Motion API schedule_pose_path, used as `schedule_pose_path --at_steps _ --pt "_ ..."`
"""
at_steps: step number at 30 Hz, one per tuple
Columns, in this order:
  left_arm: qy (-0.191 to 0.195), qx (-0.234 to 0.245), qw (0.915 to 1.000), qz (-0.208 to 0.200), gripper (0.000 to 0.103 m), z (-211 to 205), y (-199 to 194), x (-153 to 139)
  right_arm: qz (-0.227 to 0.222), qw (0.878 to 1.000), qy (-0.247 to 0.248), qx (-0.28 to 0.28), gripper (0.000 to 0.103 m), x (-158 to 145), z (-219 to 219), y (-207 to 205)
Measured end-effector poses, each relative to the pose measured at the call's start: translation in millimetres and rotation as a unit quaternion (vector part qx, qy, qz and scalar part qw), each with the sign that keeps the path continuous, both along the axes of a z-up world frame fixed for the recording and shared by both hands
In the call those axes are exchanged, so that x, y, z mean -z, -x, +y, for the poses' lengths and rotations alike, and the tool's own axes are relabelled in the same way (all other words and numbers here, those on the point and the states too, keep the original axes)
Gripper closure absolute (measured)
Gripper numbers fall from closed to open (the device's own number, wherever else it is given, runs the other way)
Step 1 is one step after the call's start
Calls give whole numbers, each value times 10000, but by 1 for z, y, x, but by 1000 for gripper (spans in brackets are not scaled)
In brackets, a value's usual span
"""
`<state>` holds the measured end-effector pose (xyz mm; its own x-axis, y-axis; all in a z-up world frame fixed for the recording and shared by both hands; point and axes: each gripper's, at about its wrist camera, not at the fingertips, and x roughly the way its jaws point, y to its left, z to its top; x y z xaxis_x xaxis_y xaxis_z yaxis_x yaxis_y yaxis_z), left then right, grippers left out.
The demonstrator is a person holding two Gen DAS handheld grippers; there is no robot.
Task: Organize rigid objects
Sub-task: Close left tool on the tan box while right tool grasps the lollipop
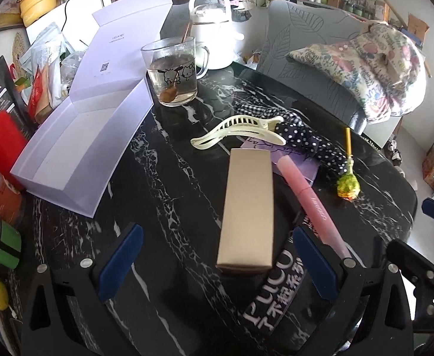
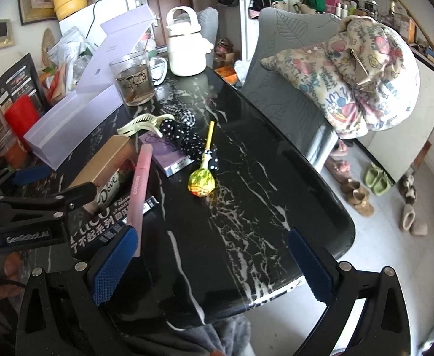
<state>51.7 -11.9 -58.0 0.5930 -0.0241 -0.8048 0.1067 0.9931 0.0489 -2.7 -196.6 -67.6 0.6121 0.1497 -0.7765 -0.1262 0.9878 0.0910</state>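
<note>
A gold cardboard box (image 1: pixel 248 210) (image 2: pixel 104 160) lies on the black marble table (image 1: pixel 163 184), straight ahead of my open left gripper (image 1: pixel 217 264), whose blue pads flank its near end without touching. Beside it lie a pink tube (image 1: pixel 312 201) (image 2: pixel 141 184), a cream hair clip (image 1: pixel 240 132) (image 2: pixel 140 124), a polka-dot fabric scrunchie (image 1: pixel 309 139) (image 2: pixel 184 139), a purple card box (image 2: pixel 169 154) and a green-wrapped lollipop (image 1: pixel 346 185) (image 2: pixel 202 179). An open lilac gift box (image 1: pixel 80 148) (image 2: pixel 74 121) stands at the left. My right gripper (image 2: pixel 214 264) hovers open over bare table, near the front edge.
A glass mug (image 1: pixel 174 74) with liquid and a white kettle (image 1: pixel 214 34) stand at the back. Packets, a red can (image 1: pixel 0 142) and clutter line the left side. A grey chair (image 2: pixel 288 89) with a printed cushion stands to the right; shoes sit on the floor.
</note>
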Motion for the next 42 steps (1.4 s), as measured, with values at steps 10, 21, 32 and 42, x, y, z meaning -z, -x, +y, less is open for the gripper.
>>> schedule_pose_path --at_steps 10,21,32,42 --pt "138 -337 9993 121 0 23 -21 7 72 9999 -75 58 0 4 -5 -15" --pt "249 -148 9996 16 0 23 -30 4 112 9999 -68 -21 0 7 2 -22" --pt "166 -116 9998 19 0 26 -50 8 147 9998 -89 102 0 9 -5 -26" --pt "372 -272 9988 138 3 45 -67 16 212 9997 -111 65 0 10 1 -39"
